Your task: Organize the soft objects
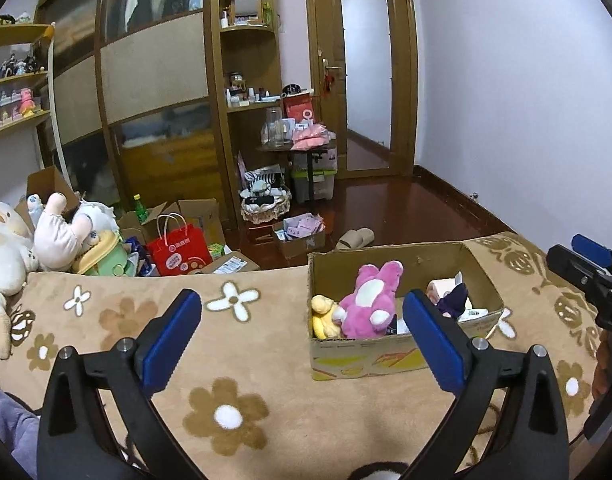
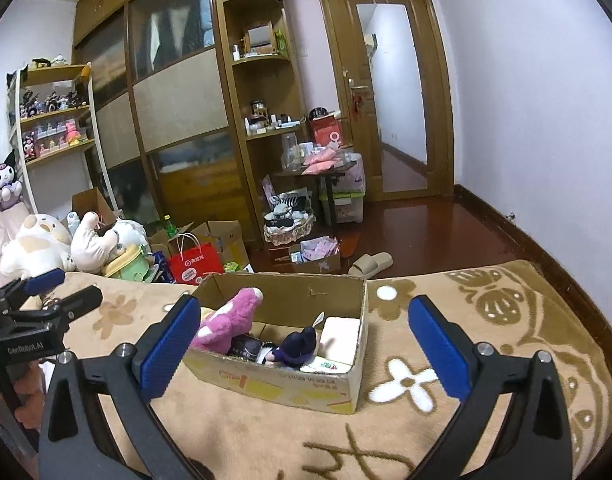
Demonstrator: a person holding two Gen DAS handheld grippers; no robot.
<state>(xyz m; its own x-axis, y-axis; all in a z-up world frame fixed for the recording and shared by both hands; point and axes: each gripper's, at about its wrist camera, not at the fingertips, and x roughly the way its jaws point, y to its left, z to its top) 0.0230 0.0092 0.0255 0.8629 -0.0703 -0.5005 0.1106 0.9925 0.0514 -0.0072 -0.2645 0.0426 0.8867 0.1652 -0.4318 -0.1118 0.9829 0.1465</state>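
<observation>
An open cardboard box point(image 1: 386, 354) point(image 2: 281, 386) stands on the flowered beige blanket point(image 1: 233, 364) point(image 2: 486, 320). Inside lie a pink plush point(image 1: 370, 300) point(image 2: 229, 320), a yellow plush point(image 1: 324, 314), a dark purple plush point(image 1: 454, 300) point(image 2: 297, 346) and some packets. My left gripper point(image 1: 301, 304) is open and empty, held back from the box, which sits ahead to its right. My right gripper point(image 2: 303, 312) is open and empty too, with the box straight ahead between its fingers. Each gripper shows at the edge of the other's view.
Big white and cream plush toys point(image 1: 37, 236) point(image 2: 65, 244) are piled at the bed's far left. Beyond the bed edge lie a red paper bag point(image 1: 177, 248) point(image 2: 193, 264), cardboard boxes, a basket point(image 1: 265, 204), a slipper point(image 1: 356, 238) and the wardrobe. A purple sleeve point(image 1: 9, 428) shows at lower left.
</observation>
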